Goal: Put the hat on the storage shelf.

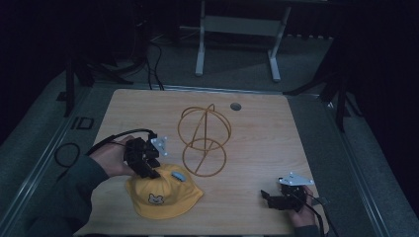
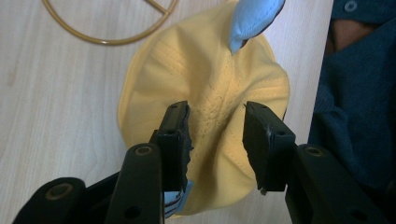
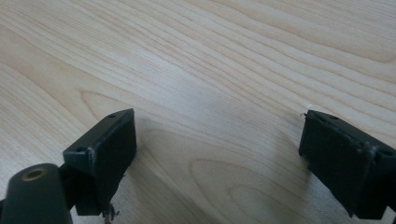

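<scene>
1. We see the soft yellow fabric bucket hat with a bear patch (image 1: 163, 193) lying on the light wooden table (image 1: 257, 128) at 6 o'clock from the bronze wire hat stand (image 1: 204, 140).
2. Our left gripper (image 1: 148, 165) sits over the hat's crown at its 11 o'clock edge, jaws half open astride a fabric ridge; whether the pads pinch it, we cannot tell.
3. Our right gripper (image 1: 271, 197) rests at 3 o'clock from the hat, jaws wide apart, holding nothing.

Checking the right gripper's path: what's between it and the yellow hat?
Bare tabletop in the high view: nothing lies between the right gripper and the yellow hat.
</scene>
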`<state>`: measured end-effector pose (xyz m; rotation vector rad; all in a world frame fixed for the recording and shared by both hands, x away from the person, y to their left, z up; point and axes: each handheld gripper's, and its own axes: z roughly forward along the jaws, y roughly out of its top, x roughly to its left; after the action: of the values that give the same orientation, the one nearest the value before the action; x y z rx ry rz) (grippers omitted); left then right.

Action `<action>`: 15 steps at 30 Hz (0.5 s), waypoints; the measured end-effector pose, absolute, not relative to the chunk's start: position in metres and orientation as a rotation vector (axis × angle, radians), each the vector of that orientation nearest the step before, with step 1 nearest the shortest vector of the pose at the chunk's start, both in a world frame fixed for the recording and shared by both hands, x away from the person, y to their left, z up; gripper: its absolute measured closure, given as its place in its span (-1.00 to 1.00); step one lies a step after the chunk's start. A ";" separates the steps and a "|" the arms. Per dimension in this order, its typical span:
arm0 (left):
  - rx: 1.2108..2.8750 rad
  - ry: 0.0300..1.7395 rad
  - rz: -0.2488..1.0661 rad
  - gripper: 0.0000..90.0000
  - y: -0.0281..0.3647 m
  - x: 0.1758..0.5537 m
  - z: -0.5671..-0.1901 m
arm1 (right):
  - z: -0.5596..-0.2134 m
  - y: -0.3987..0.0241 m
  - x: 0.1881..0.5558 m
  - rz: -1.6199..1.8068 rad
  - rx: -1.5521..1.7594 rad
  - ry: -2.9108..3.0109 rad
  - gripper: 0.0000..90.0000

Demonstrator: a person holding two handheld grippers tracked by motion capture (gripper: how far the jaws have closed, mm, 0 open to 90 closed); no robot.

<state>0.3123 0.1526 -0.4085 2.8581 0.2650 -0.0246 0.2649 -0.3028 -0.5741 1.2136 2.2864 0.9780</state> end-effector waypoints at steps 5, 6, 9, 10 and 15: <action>2.913 0.246 -0.034 0.33 0.145 0.315 -0.418 | -0.574 -0.303 0.265 0.978 1.213 2.286 -0.76; 2.913 0.246 -0.034 0.33 0.145 0.315 -0.418 | -0.574 -0.303 0.265 0.978 1.214 2.286 -0.76; 2.933 0.242 -0.043 0.33 0.141 0.316 -0.424 | -0.574 -0.303 0.265 0.979 1.215 2.285 -0.76; 2.951 0.229 -0.043 0.34 0.139 0.316 -0.427 | -0.574 -0.303 0.265 0.980 1.218 2.285 -0.76; 2.978 0.199 -0.015 0.62 0.138 0.316 -0.430 | -0.574 -0.303 0.265 0.979 1.218 2.286 -0.76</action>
<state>0.3158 0.1378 -0.4302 2.9782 0.1994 -0.0155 0.2648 -0.3026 -0.5741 1.2177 2.2855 0.9788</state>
